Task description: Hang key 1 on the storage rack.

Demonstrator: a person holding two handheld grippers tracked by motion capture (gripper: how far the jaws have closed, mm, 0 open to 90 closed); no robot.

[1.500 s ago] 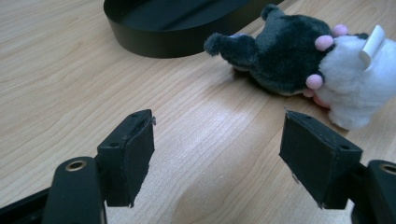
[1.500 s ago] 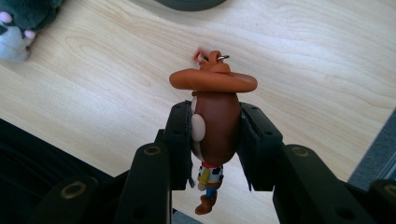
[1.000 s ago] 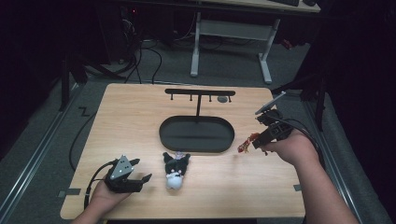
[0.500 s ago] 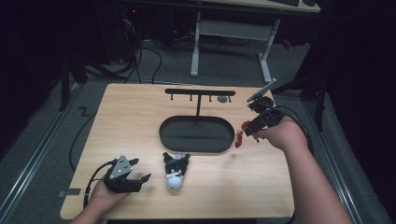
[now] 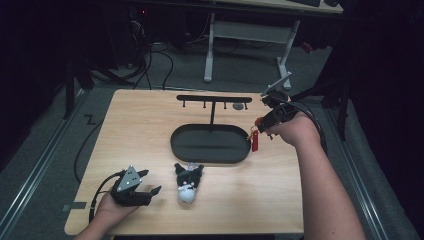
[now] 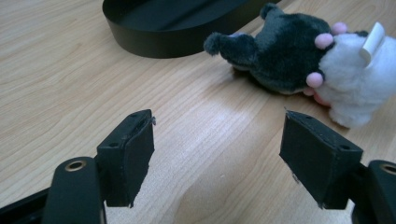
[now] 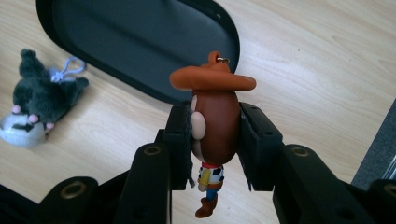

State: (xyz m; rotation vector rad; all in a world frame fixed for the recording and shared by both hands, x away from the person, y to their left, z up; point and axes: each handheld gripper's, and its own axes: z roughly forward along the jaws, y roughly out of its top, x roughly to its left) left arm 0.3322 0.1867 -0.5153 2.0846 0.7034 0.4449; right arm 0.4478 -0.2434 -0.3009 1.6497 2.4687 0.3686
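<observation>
One cowboy keychain (image 7: 215, 121) hangs head-up, clenched in the right gripper (image 5: 260, 122), just beside the rack's (image 5: 214, 99) near end; left gripper (image 5: 145, 187) gapes empty.

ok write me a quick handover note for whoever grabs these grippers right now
Right gripper: shut on the cowboy figure keychain, clamped by its head, held in the air near the right end of the black oval tray.
Left gripper: open, holding nothing, resting at the table's near left.
Plush keychain: lying on the table between the left gripper and the tray.
Hook rack: standing in the tray, hooks look bare.
Done: cowboy picked up.
Left: probably hang it on the rack, then the plush.
</observation>
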